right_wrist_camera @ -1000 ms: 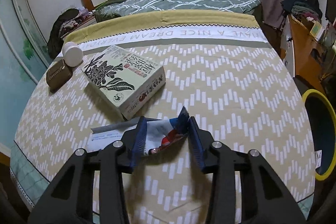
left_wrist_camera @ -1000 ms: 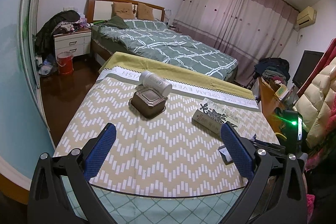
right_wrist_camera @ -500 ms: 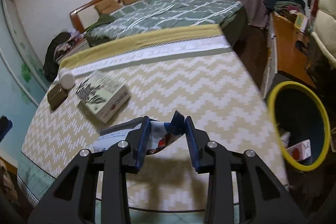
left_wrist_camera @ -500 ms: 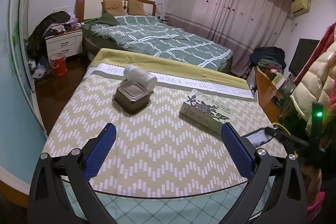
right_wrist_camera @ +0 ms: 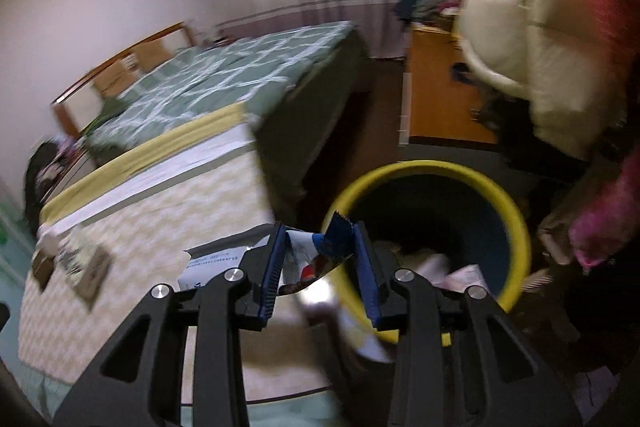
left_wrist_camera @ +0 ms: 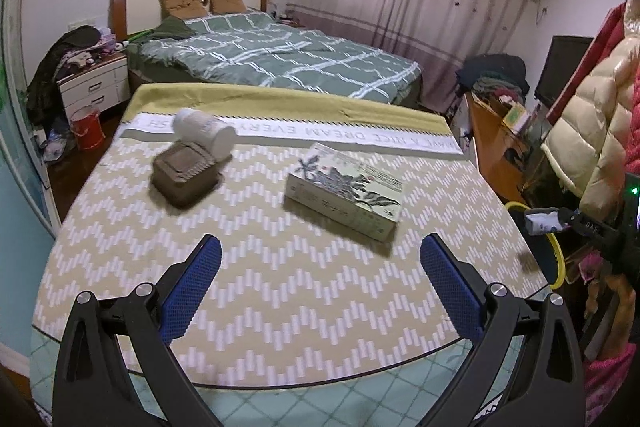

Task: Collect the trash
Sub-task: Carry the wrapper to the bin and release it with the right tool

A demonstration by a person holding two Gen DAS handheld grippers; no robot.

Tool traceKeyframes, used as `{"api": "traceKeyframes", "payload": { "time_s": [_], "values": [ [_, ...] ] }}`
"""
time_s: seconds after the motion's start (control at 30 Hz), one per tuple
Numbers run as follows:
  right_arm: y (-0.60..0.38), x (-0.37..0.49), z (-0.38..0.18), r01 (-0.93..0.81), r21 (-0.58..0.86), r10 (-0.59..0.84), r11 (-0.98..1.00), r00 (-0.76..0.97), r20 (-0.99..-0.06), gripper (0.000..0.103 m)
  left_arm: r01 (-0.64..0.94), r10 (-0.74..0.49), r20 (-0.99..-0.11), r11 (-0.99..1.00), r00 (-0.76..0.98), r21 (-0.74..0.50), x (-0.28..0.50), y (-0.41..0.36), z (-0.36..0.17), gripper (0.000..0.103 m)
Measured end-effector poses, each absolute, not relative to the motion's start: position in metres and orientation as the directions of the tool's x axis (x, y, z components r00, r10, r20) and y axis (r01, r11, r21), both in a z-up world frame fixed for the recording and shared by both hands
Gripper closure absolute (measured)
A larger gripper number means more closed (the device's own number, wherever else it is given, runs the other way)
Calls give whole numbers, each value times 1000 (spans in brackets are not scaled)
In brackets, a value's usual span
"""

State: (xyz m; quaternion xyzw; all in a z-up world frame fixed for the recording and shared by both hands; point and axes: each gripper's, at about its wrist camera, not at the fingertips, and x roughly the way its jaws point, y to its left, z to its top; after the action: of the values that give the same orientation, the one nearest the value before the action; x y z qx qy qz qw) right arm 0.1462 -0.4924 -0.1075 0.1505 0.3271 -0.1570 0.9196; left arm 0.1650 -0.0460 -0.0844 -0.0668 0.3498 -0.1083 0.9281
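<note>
My right gripper (right_wrist_camera: pixel 320 241) is shut on a crumpled blue, white and red wrapper (right_wrist_camera: pixel 314 255). A flat white packet (right_wrist_camera: pixel 216 259) sticks out to its left. The gripper hangs at the near rim of a yellow-rimmed bin (right_wrist_camera: pixel 516 211) that holds some paper trash (right_wrist_camera: pixel 444 267). In the left wrist view the right gripper (left_wrist_camera: pixel 560 219) shows at the far right above the bin (left_wrist_camera: pixel 557 259). My left gripper (left_wrist_camera: pixel 320 247) is open and holds nothing, low over the zigzag bedcover (left_wrist_camera: pixel 280 287). Ahead of it lie a brown box (left_wrist_camera: pixel 186 175), a white jar (left_wrist_camera: pixel 206 133) and a printed carton (left_wrist_camera: pixel 348 189).
A second bed with a green quilt (left_wrist_camera: pixel 280 63) lies beyond. An orange desk (left_wrist_camera: pixel 492 147) and hanging padded coats (left_wrist_camera: pixel 592 115) crowd the right side by the bin. A nightstand (left_wrist_camera: pixel 92 89) and a red bucket (left_wrist_camera: pixel 86 127) stand at the left.
My right gripper lifted the wrapper off the bedcover and swung right to the bin, rolling as it went. My left gripper shifted right, so the carton now sits nearer the middle.
</note>
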Motion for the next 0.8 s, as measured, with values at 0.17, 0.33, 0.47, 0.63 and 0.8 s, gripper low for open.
{"api": "traceKeyframes", "payload": {
  "time_s": [0.17,0.33,0.47,0.63,0.8],
  "values": [
    [-537,139,-123,487,179,-260,855,701,-664,70,182,-255,-661,967,706,-179,176,-69,-91,5],
    [-561,139,-138,550,170,-303,818,663,-685,66,206,-261,-684,965,681,-163,188,-92,-97,5],
    [-568,137,-142,576,153,-338,803,652,-678,50,213,-257,-705,965,661,-152,202,-108,-105,5],
    [-572,138,-145,564,169,-321,808,663,-676,49,203,-218,-733,973,645,-111,221,-125,-118,5],
    [-571,144,-147,543,187,-291,819,672,-681,49,160,-162,-756,984,634,-77,241,-128,-129,5]
  ]
}}
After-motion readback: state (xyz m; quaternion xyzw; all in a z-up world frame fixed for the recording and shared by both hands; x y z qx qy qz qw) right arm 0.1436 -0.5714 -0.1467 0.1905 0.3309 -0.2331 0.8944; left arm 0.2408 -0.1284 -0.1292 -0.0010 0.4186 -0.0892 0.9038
